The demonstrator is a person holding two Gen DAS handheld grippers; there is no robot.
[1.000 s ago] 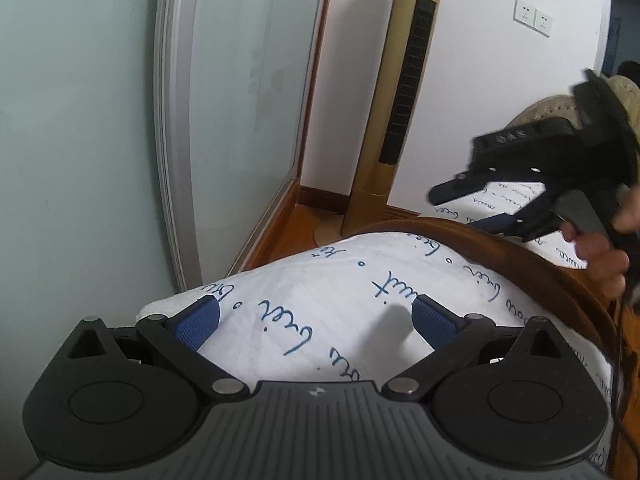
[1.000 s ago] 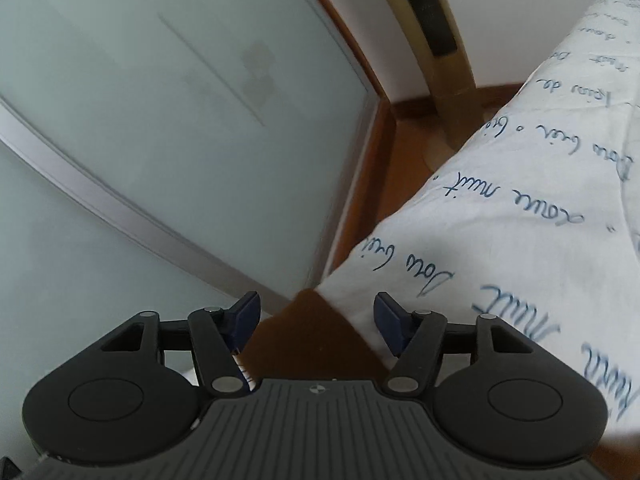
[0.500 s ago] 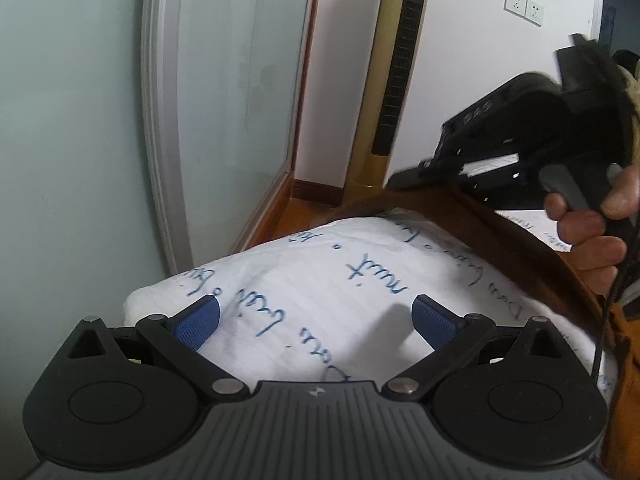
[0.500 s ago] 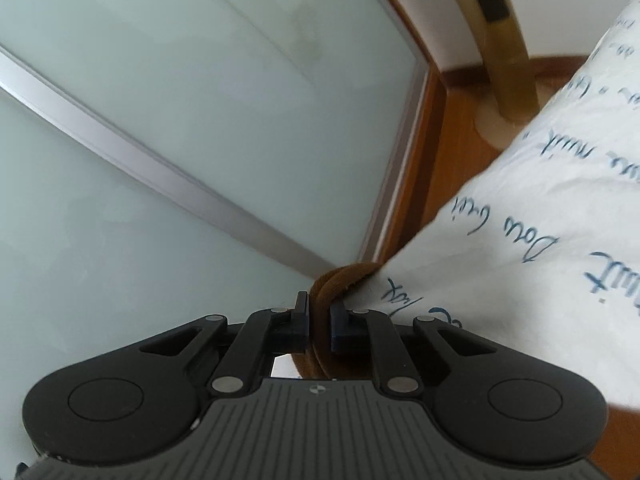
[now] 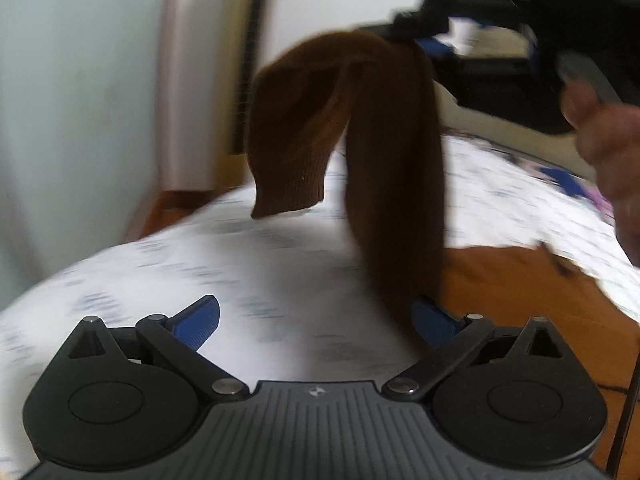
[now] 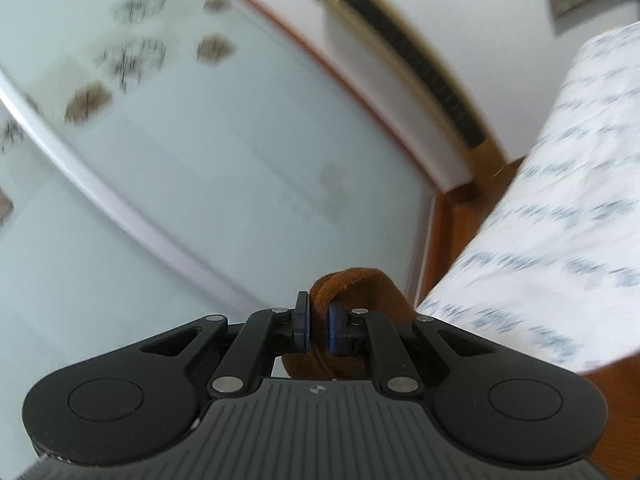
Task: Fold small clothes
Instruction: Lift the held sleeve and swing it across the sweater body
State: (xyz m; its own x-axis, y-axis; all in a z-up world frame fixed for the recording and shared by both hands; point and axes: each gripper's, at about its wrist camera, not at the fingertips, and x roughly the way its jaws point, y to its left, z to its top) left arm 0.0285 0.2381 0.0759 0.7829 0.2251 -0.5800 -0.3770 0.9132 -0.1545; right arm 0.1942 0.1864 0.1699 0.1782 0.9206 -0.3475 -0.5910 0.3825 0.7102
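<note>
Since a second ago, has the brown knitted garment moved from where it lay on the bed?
Yes. The brown knitted garment has been lifted off the white printed sheet; it hangs from the right gripper, up against the gold tower fan.

- The garment [image 5: 396,152] hanging in the middle is plain dark brown, with a ribbed knit cuff.
- The bed sheet [image 5: 280,264] is white, printed with blue handwriting-like script.
- Both grippers are black with blue pads [image 5: 200,320].
- The tower fan [image 6: 416,60] at the far wall is gold with a black grille.
- The frosted panel [image 6: 200,180] on the left is pale green-grey, framed in white.
- The floor [image 6: 452,232] is orange-brown wood.
</note>
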